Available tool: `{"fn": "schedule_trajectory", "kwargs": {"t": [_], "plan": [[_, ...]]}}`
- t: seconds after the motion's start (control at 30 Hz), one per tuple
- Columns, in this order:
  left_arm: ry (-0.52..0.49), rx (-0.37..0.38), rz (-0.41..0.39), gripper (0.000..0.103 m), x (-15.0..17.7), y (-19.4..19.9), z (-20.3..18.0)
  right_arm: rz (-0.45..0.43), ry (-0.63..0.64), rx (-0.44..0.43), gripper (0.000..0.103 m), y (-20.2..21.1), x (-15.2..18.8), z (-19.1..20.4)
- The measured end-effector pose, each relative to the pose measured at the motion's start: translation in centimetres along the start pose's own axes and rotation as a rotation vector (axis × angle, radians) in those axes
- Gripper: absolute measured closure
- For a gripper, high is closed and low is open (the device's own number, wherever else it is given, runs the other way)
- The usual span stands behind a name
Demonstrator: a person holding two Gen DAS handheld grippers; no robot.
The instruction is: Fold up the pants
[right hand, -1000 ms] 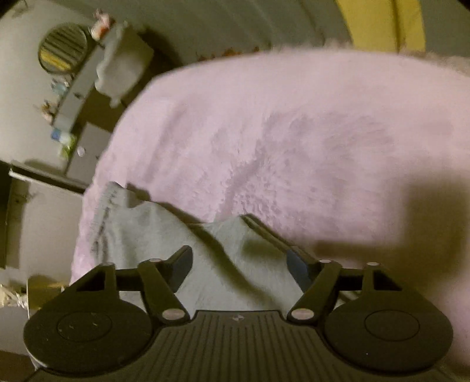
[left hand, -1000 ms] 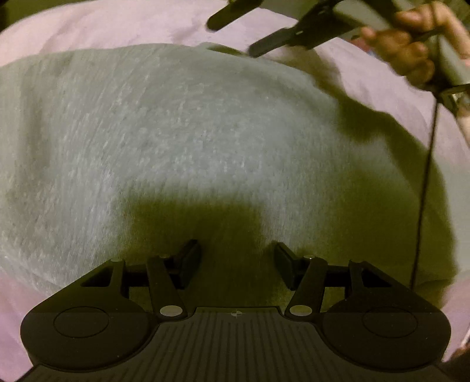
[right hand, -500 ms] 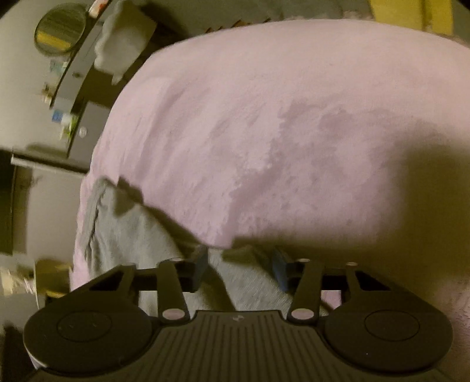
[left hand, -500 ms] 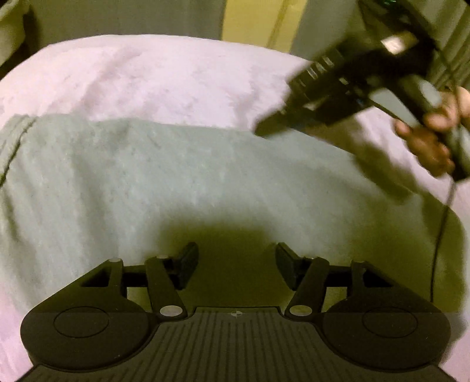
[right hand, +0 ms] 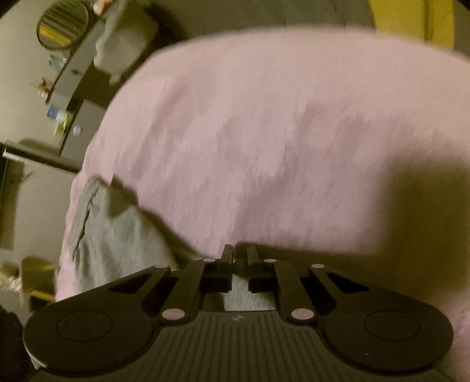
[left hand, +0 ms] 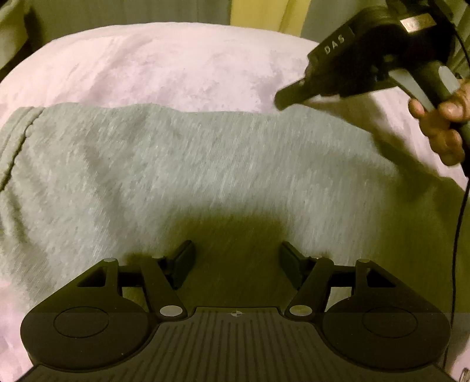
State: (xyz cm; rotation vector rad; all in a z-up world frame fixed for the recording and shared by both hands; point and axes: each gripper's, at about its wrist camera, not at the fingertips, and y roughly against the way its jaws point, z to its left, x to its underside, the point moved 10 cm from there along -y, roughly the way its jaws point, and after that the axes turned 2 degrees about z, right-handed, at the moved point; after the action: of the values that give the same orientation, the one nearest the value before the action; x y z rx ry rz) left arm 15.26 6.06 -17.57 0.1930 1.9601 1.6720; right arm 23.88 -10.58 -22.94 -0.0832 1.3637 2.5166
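Note:
Grey pants (left hand: pixel 205 170) lie spread across a pink fleece blanket (left hand: pixel 164 61) on a bed. My left gripper (left hand: pixel 236 258) is open and empty, low over the pants' near part. My right gripper shows in the left wrist view (left hand: pixel 286 98) at the upper right, above the pants' far edge, with its fingers together. In the right wrist view my right gripper (right hand: pixel 240 257) is shut, with nothing seen between the tips. The pants (right hand: pixel 117 235) lie to its left and under it, with the waistband at the far left.
The pink blanket (right hand: pixel 293 132) covers the bed ahead of the right gripper. A dark shelf unit with small items (right hand: pixel 67 88) and a round mirror (right hand: pixel 63 28) stand beyond the bed's left edge. A yellow curtain (right hand: pixel 411 20) hangs behind.
My right gripper has closed from wide open to shut and lifted off the pants' far edge. My left gripper has stayed open and pulled back a little.

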Motion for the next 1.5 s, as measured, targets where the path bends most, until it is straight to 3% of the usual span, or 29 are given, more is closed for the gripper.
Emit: {"fn": "schedule_trajectory", "kwargs": {"t": [0.03,0.13,0.17,0.2,0.3,0.37,0.4,0.57,0.73,0.9,1.1,1.13,1.2,1.27,1.37,1.5], "plan": [[-0.004,0.009,-0.012,0.04,-0.5,0.6,-0.4,-0.03,-0.018,0.002,0.103,0.3,-0.4,-0.4],[-0.016,0.092,-0.103,0.031,-3.7,2.1,-1.9,-0.059,-0.076,-0.03,0.103,0.5,-1.1,-1.2],[-0.026,0.094,-0.127,0.023,-4.9,2.3,-2.2,-0.065,-0.081,-0.028,0.103,0.4,-1.2,-1.3],[-0.037,0.071,-0.148,0.023,-6.1,2.3,-2.3,-0.073,-0.077,-0.015,0.103,0.5,-1.3,-1.3],[-0.072,-0.002,-0.142,0.023,-8.2,1.3,-1.7,-0.016,-0.133,-0.057,0.087,0.9,-1.2,-1.3],[-0.075,-0.007,-0.113,0.024,-8.3,0.7,-0.8,-0.01,-0.13,-0.084,0.051,1.7,-1.0,-1.1],[-0.076,-0.005,-0.107,0.025,-8.0,0.5,-0.2,-0.008,-0.115,-0.083,0.047,2.1,-0.9,-0.9],[-0.094,0.05,-0.067,0.03,-6.5,-0.5,1.1,0.109,-0.135,-0.135,0.05,0.8,0.7,-0.5],[-0.166,0.073,-0.1,0.024,-6.2,-0.7,1.2,0.199,-0.219,-0.243,0.057,-0.4,1.1,-0.5],[-0.23,0.053,-0.111,0.021,-5.1,-1.9,1.4,0.307,-0.183,-0.241,0.057,-1.1,1.9,-1.4],[-0.238,0.047,-0.121,0.013,-5.0,-2.4,0.9,0.326,-0.188,-0.372,0.042,-2.2,2.1,0.7],[-0.242,0.045,-0.122,0.013,-4.9,-2.4,0.8,0.315,-0.201,-0.372,0.042,-2.6,1.9,0.8],[-0.25,0.036,-0.124,0.01,-4.4,-2.0,0.7,0.275,-0.205,-0.367,0.055,-2.6,1.7,0.6],[-0.247,0.024,-0.12,0.009,-4.3,-2.2,0.8,0.207,-0.207,-0.298,0.096,-2.3,1.7,-0.3],[-0.247,0.0,-0.11,0.008,-3.8,-2.0,0.9,0.112,-0.18,-0.286,0.099,-1.1,2.0,-0.5],[-0.182,0.004,-0.047,0.007,-2.4,-2.1,2.3,0.025,-0.061,-0.168,0.099,-0.1,1.7,0.8]]}}
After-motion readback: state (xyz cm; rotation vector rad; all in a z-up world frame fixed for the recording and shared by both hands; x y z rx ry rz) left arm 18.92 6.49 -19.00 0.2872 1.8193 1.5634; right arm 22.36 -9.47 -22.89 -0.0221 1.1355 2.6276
